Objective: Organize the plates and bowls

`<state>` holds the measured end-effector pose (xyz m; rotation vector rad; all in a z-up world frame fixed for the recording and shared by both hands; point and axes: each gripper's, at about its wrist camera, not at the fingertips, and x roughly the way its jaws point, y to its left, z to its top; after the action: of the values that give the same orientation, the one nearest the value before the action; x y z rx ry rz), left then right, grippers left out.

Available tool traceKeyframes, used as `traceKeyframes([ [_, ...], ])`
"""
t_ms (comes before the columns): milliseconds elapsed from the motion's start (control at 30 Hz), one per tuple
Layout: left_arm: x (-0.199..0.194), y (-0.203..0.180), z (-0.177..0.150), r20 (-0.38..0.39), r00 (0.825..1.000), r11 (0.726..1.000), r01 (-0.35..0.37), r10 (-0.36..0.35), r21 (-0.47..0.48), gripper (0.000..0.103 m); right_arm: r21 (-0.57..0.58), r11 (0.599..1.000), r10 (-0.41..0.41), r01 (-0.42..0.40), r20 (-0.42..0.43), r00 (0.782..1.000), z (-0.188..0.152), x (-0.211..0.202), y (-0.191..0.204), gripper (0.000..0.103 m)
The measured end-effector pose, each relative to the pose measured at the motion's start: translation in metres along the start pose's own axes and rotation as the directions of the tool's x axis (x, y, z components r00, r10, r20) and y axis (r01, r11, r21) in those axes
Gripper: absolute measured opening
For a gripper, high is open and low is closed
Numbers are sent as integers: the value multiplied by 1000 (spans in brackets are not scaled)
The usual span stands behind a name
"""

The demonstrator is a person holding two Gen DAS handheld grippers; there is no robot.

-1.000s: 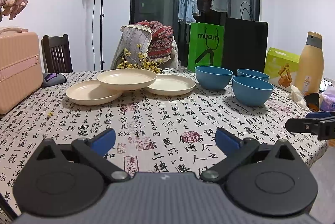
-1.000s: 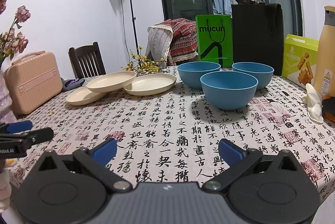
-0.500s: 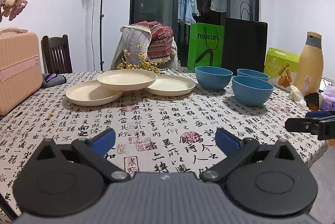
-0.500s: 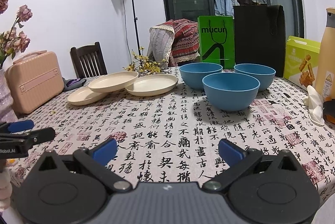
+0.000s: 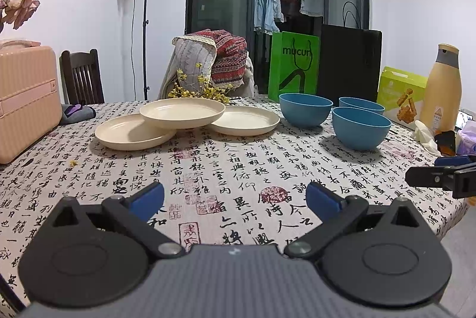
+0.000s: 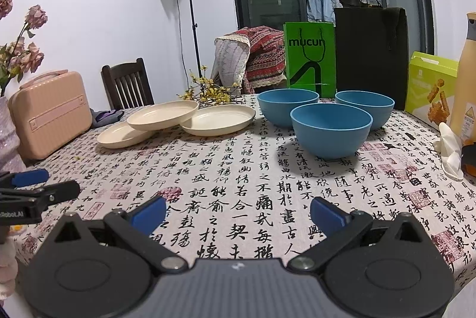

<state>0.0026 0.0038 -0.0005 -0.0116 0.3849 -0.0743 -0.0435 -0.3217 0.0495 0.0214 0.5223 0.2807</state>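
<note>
Nothing is gripped yet; this looks like the approach before the first pick. The left tongs [image 5: 235, 196] are spread wide and empty, low over the near edge of the tabletop [image 5: 238, 169]. Toward the far left of the tabletop lie three cream plates: the left plate [image 5: 131, 133] and the right plate [image 5: 247, 120] lie flat on the cloth, and the middle plate [image 5: 182, 112] rests tilted across both their rims. Right of them, toward the far right corner, stand three blue bowls, upright and close together: one at the back left [image 5: 305, 108], one at the back right [image 5: 361, 104], and the nearest bowl [image 6: 331, 129] in front of the pair. The right tongs [image 6: 238, 212] are likewise spread and empty at the near edge, facing that nearest bowl. Judging by this, the next move calls for reaching forward, closing on a rim, probably the tilted plate's or the nearest bowl's, then lifting it clear to stack on its like.
</note>
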Motion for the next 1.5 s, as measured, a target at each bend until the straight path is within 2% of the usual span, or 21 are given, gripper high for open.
traceKeyframes([
  [367, 5, 4, 6, 17, 1000, 1000, -11, 11, 4, 103, -7, 1000, 9, -9, 12, 1000, 9, 14, 5, 103],
  [700, 20, 11, 15, 22, 1000, 1000, -17, 18, -6, 103, -20, 999, 42, -41, 47, 998, 31, 39, 18, 103],
  [1267, 55, 41, 39, 32, 996, 995, -78, 81, -63, 103, -39, 995, 94, -90, 121, 988, 85, 92, 40, 103],
  [1500, 66, 61, 57, 34, 990, 986, -129, 133, -105, 103, -41, 990, 138, -134, 127, 982, 110, 111, 49, 103],
])
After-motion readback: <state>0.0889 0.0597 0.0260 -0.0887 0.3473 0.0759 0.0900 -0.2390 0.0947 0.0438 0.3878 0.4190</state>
